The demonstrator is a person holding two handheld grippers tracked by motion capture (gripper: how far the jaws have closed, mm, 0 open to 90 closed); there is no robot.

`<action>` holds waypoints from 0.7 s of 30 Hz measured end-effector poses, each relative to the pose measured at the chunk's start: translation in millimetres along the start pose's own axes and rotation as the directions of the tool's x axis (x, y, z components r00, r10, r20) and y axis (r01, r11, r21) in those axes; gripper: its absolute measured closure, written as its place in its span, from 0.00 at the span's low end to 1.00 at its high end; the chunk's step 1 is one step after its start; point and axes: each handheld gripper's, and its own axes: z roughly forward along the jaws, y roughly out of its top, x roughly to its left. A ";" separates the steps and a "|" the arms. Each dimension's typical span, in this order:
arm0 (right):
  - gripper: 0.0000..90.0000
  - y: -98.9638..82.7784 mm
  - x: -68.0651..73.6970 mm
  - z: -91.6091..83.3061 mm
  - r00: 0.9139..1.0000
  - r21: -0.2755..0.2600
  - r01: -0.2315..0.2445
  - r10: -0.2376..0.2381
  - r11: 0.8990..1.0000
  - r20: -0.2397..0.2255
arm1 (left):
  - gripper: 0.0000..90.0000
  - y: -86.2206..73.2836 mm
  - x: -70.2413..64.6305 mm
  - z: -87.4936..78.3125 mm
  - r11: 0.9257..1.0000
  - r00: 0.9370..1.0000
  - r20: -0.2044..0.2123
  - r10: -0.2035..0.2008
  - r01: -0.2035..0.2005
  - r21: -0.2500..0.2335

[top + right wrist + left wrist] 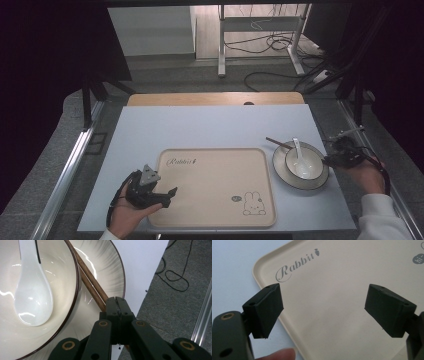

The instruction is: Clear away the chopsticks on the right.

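High view looks down over the whole tabletop [210, 125]; left gripper view sits close above the tray [342, 302] ahead of its jaws, right one hugs the bowl [62, 277].

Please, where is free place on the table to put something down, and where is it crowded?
The beige tray is bare between its "Rabbit" print and rabbit drawing. The blue mat is free behind the tray. Crowded at the right: plate, bowl, white spoon, and chopsticks that the right gripper pinches. The left gripper hangs open over the tray's left edge.

Tray [215, 175] surface lies bare; bowl [303, 162] on its plate [280, 172] crowds the right edge.
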 end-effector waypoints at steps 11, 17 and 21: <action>0.99 -1.4 -2.1 -0.6 1.000 0.018 -0.007 0.007 1.000 -0.009 | 0.17 0.2 0.4 -1.3 1.000 1.000 -0.004 -0.002 0.002 -0.005; 0.99 -2.1 -3.2 1.6 1.000 0.033 -0.002 0.003 0.999 -0.013 | 0.17 0.2 0.7 -1.6 1.000 1.000 -0.007 0.001 -0.001 -0.005; 0.99 -2.6 -3.2 2.9 1.000 0.037 0.002 -0.001 0.999 -0.007 | 0.17 0.1 0.7 -1.0 1.000 1.000 -0.007 0.001 -0.001 -0.003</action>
